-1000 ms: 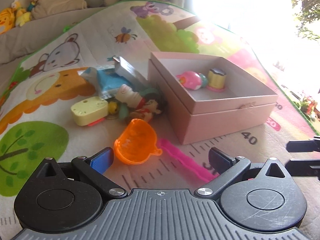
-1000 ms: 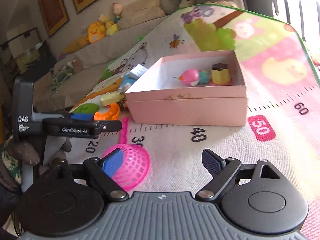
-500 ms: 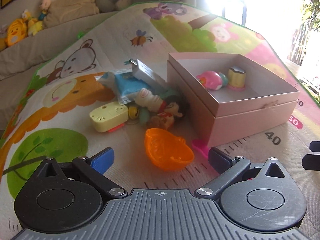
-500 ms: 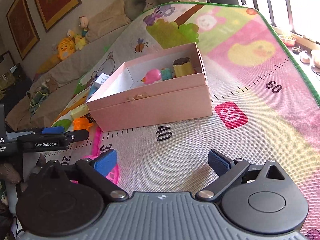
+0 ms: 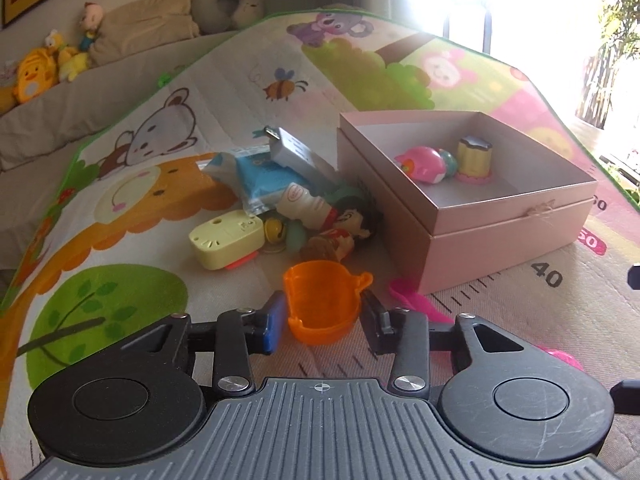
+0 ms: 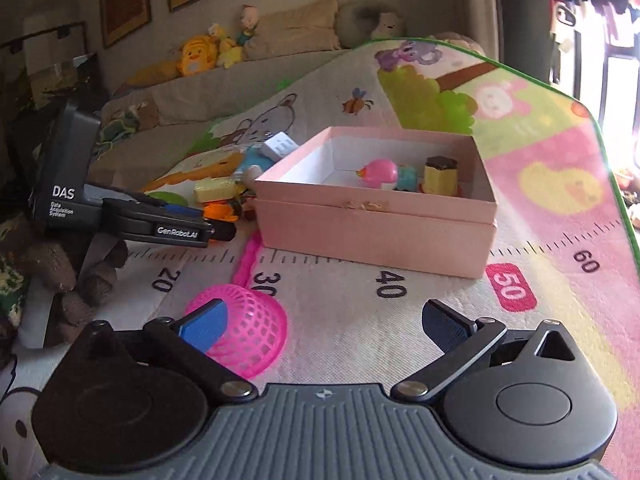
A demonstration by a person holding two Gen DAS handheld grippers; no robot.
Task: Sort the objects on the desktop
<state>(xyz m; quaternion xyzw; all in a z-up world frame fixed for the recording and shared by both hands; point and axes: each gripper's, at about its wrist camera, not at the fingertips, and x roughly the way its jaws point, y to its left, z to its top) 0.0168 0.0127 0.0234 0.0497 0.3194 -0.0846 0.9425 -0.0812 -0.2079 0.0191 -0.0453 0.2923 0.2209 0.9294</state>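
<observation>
Landmark: pink cardboard box (image 5: 500, 216), lid off, standing on a printed play mat (image 5: 132, 288); all places are given from it.

Item 1, orange plastic cup (image 5: 324, 304). Near the box's front left corner, between the two fingers of the left gripper (image 5: 322, 312). The blue pad (image 5: 274, 322) sits at one wall and the dark pad at the other, both at or very close to the plastic, so the fingers are narrowed around the cup and appear to grip it. Translucent, thin-walled, with a small tab handle on the box side. Judged very light, fairly stiff and smooth, so it may slip or flex under a hard squeeze. Best hold: across the round body below the rim, not by the tab.

Item 2, loose pile just left of the box: yellow toy block (image 5: 226, 238), doll figure (image 5: 340, 236), small white bottle (image 5: 308, 208), blue packet (image 5: 264, 178), grey flat case (image 5: 296, 152).

Item 3, inside the box: pink round toy (image 5: 424, 164) and yellow pudding-shaped toy (image 5: 474, 158), touching or nearly so.

Item 4, pink mesh scoop (image 6: 244, 332), in front of the box, its handle running toward the box's front left corner.

Right gripper (image 6: 324, 324): fingers spread wide, holding nothing, in front of the box; its blue pad (image 6: 204, 324) overlaps the scoop in view, contact uncertain.
</observation>
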